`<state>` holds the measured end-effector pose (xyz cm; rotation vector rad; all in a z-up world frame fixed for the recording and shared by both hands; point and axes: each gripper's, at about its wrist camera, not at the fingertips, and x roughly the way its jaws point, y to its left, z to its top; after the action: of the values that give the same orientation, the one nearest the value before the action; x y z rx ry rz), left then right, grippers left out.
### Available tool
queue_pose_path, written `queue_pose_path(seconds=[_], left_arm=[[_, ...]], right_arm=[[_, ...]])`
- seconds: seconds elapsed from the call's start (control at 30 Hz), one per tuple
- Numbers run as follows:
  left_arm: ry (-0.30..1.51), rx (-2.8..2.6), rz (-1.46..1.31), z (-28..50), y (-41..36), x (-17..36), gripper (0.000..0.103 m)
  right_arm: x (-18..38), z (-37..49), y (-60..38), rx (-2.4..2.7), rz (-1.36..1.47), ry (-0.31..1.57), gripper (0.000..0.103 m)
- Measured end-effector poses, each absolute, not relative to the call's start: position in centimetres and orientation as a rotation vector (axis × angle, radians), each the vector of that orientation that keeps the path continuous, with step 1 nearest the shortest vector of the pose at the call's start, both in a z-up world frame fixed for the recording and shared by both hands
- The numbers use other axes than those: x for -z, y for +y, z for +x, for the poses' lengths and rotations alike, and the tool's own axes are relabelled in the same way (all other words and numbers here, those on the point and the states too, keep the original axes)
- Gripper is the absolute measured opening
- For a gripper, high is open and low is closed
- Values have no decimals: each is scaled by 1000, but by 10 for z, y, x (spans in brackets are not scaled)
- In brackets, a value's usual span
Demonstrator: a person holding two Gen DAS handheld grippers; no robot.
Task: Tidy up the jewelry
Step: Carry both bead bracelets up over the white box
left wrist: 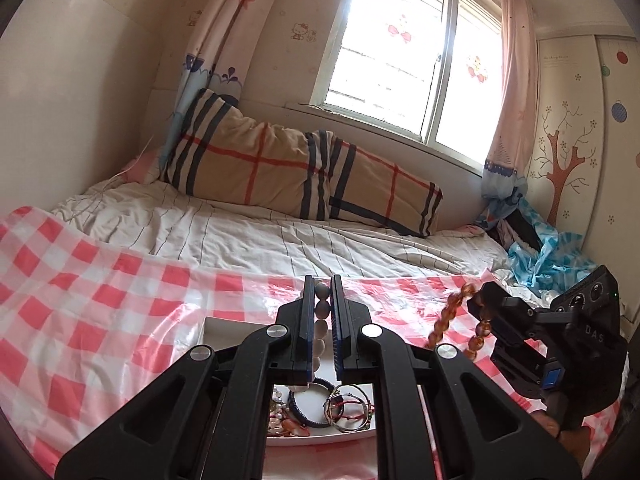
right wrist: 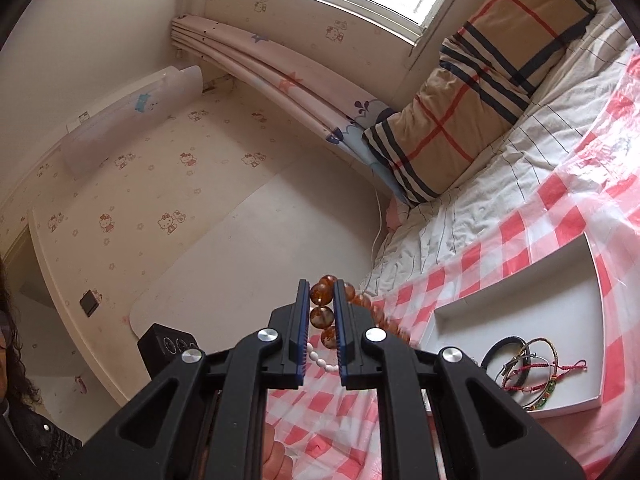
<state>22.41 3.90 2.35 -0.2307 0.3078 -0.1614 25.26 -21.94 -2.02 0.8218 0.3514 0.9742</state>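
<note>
Amber bead bracelet [right wrist: 322, 314] clamped in right hand-held gripper [right wrist: 322, 300], pale bead strand [left wrist: 321, 320] in left hand-held gripper [left wrist: 321, 292]

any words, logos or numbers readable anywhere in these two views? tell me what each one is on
"DAS" reads on the black body of the right claw, seen from the left wrist view.
A line of cursive script sits on the wardrobe door panel near the tree decal; too small and blurred to read.
The wall switch and the air conditioner show no legible marks.
Nothing else readable.
</note>
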Motion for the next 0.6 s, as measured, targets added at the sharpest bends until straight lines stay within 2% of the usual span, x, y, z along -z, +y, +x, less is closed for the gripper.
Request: queue_pose_path(seconds=[0.27, 0.4, 0.43, 0.47, 0.53, 0.6], left_arm=[[330, 165, -205, 228, 31, -14, 7], [342, 160, -202, 230, 33, -10, 7], [347, 154, -205, 231, 36, -9, 7], [352, 148, -207, 232, 37, -8, 7], [364, 138, -220, 235, 42, -5, 7], [371, 137, -234, 235, 45, -4, 7]], right_arm=[[19, 253, -221, -979, 810, 326, 13], [25, 259, -218, -963, 789, 407, 13], [27, 261, -214, -953, 744, 473, 21], [29, 260, -210, -926, 693, 533, 34], [42, 256, -199, -854, 547, 670, 42], [59, 255, -189, -743, 427, 779, 42]])
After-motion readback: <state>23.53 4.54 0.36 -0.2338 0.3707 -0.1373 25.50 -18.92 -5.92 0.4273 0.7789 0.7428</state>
